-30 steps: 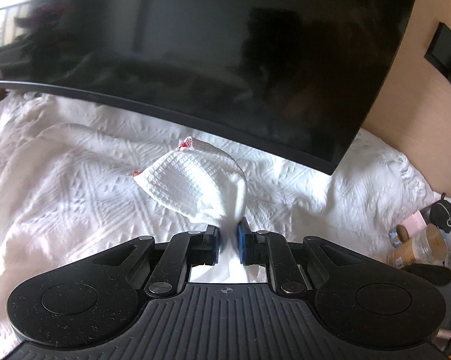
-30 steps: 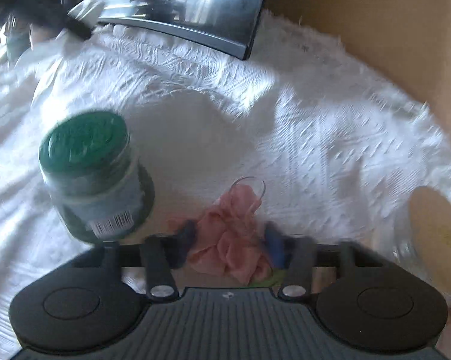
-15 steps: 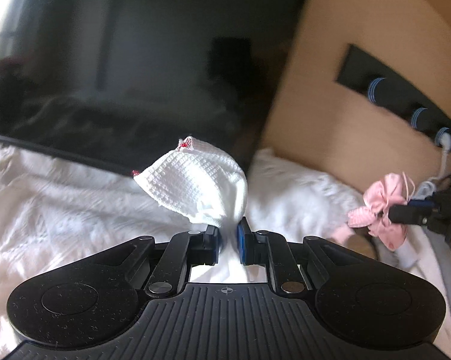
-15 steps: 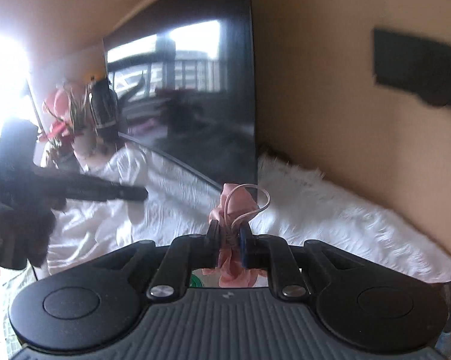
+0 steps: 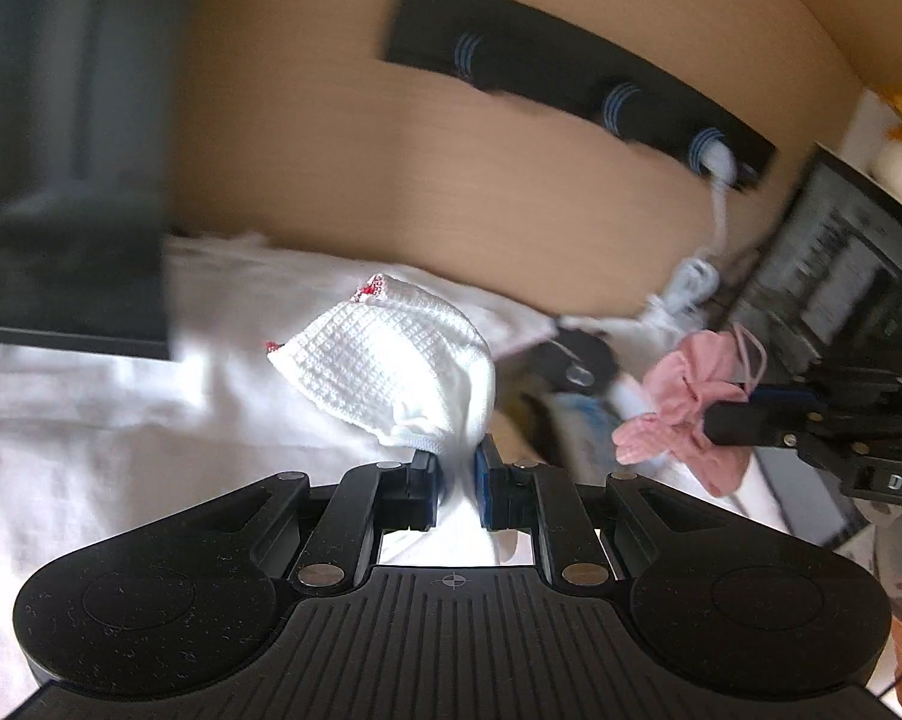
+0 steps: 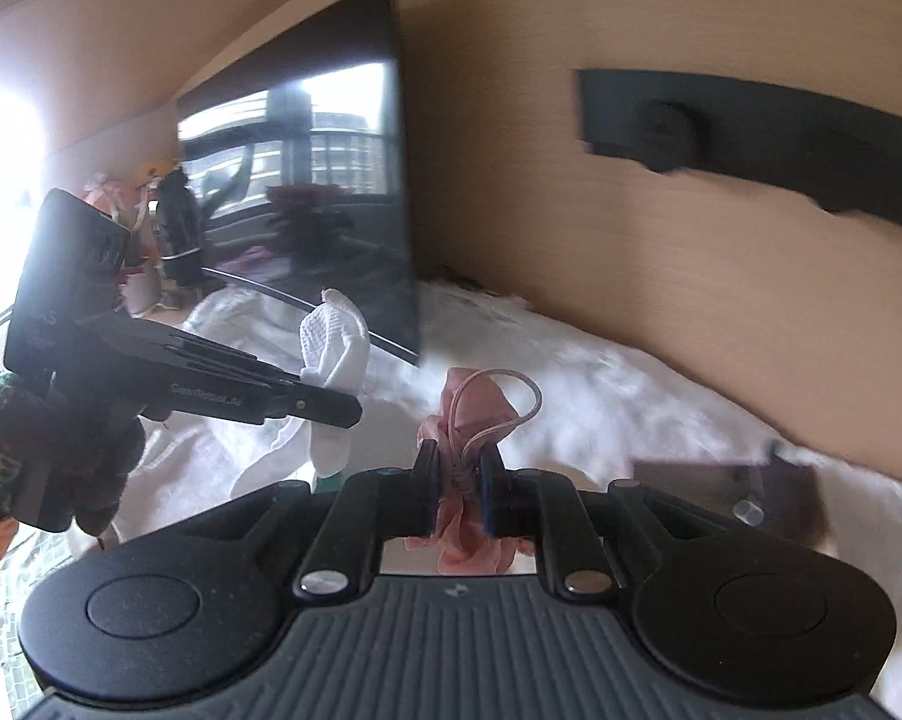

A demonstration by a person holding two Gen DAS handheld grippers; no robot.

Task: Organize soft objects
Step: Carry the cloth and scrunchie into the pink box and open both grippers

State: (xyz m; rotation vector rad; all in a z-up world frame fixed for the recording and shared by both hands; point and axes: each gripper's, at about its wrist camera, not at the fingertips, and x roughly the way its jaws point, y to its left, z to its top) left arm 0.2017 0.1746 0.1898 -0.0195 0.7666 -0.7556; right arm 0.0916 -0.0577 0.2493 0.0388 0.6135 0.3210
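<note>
I now have both soft things lifted off the white bedspread (image 5: 91, 420) and carried toward the cluttered side, where a second ago the pink scrunchie (image 6: 472, 414) still lay beside the green jar, so I judge 2 pickups done and placement pending. My left gripper (image 5: 456, 474) is clamped on the white knitted cloth (image 5: 391, 360), my right gripper (image 6: 458, 480) on the scrunchie. Motion blur smears the clutter beyond, so I can't make out any container.

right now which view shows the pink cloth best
The left wrist view: the pink cloth hangs side-on and nearly whole from the right gripper. In the right wrist view the pink cloth sits bunched between the jaws, with its lower part hidden behind them.
</note>
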